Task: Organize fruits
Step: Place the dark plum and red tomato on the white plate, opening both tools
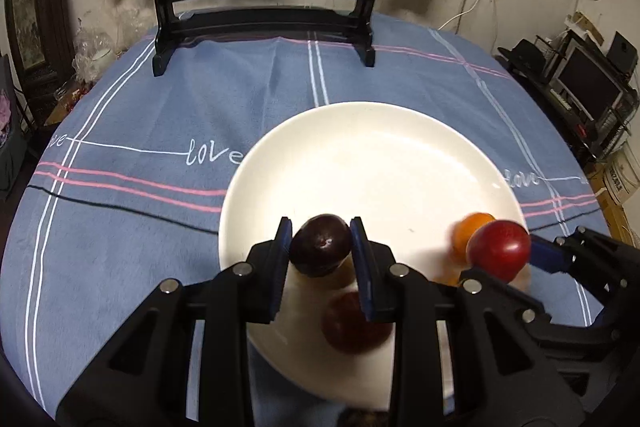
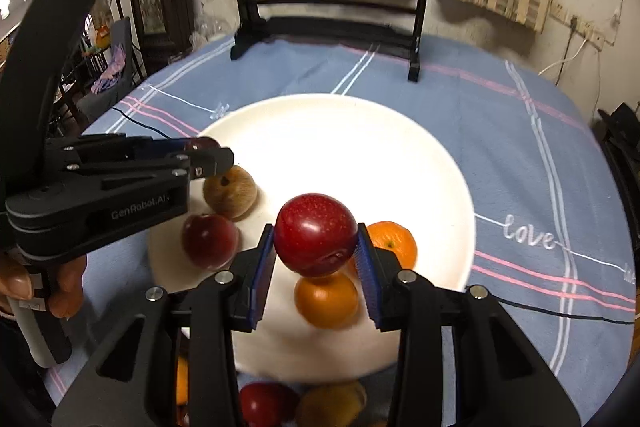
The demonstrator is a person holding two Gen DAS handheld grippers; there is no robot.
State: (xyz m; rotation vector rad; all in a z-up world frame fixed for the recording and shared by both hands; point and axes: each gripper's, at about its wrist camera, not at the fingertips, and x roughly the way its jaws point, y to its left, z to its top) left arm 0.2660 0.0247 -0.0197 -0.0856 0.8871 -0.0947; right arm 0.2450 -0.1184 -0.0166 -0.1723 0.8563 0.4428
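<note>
Clamped in the right gripper (image 2: 316, 247), a red apple (image 2: 315, 233) hangs over the white plate's (image 2: 360, 131) near side. Left gripper (image 1: 320, 247) pinches a dark plum (image 1: 320, 245) likewise. Both look firm, smooth, probably slippery; hold across their widest part.

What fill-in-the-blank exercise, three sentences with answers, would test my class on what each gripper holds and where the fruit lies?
1. The left gripper is shut on a dark ____.
2. The right gripper grips a red apple above the white ____.
3. The two oranges lie on the plate, nearest the ____ gripper.

Missing words: plum; plate; right
</note>
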